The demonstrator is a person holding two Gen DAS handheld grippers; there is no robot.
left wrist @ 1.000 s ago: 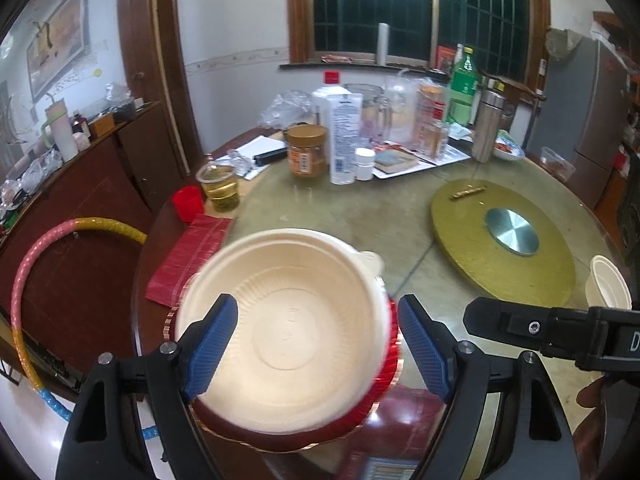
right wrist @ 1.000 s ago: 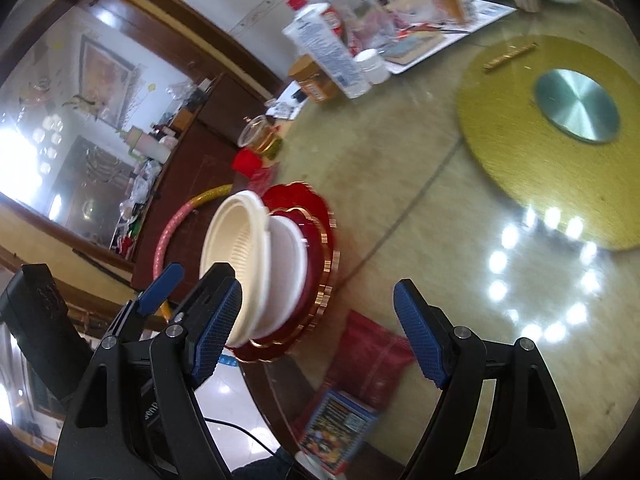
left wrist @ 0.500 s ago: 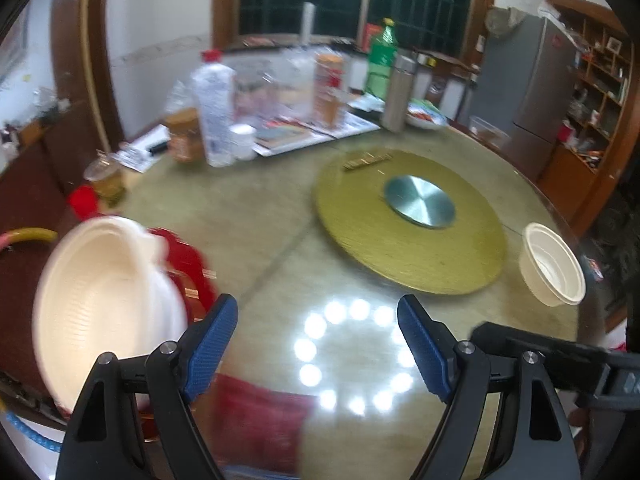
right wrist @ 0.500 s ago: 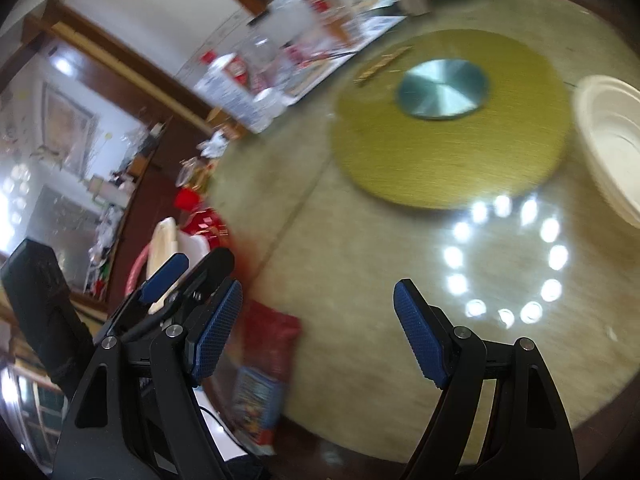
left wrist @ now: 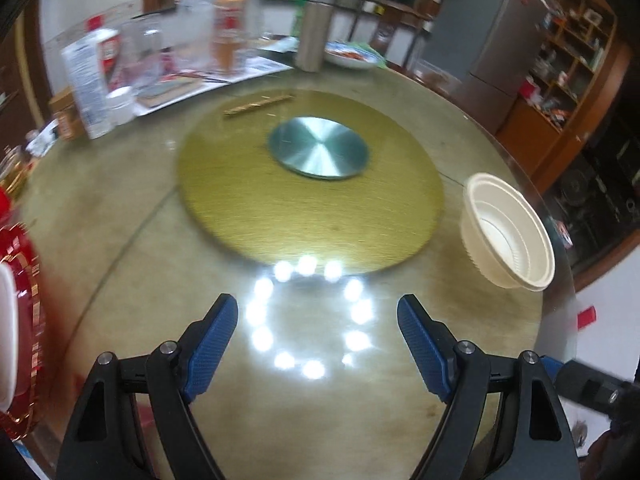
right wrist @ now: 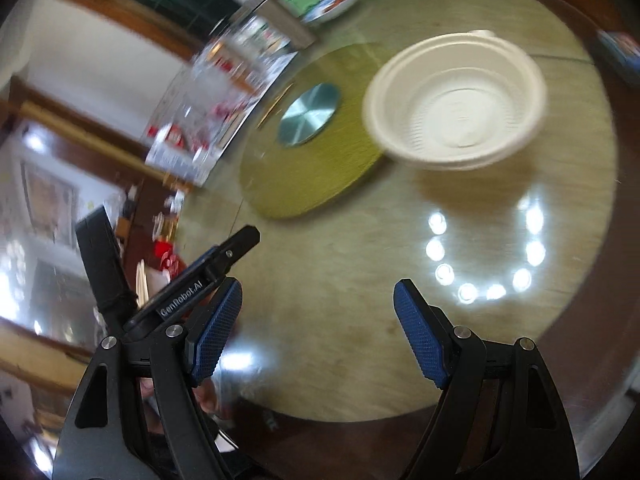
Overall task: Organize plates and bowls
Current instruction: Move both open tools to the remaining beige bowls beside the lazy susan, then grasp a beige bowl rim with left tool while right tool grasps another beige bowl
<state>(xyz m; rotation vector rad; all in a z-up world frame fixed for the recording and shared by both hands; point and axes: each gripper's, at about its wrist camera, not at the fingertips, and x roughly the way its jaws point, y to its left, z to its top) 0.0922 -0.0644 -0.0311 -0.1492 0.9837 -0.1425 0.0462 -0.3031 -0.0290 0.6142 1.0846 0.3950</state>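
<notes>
One loose white bowl (left wrist: 510, 232) left near desk (left wrist: 120, 208) right edge, beside gold turntable (left wrist: 308, 188). Red plate stack (left wrist: 24, 300) sits at left edge. We judge gathering incomplete. Left tool (left wrist: 318, 344), right tool (right wrist: 318, 330): jaws apart, empty.

In the left wrist view the table (left wrist: 120, 216) is bare at the centre bottom. A white bowl (left wrist: 508, 236) stands at right, bottles (left wrist: 224, 32) crowd the upper left.

The only legible lettering is "GenRobot.AI", printed in white on the black body of the left gripper (right wrist: 188, 294).
</notes>
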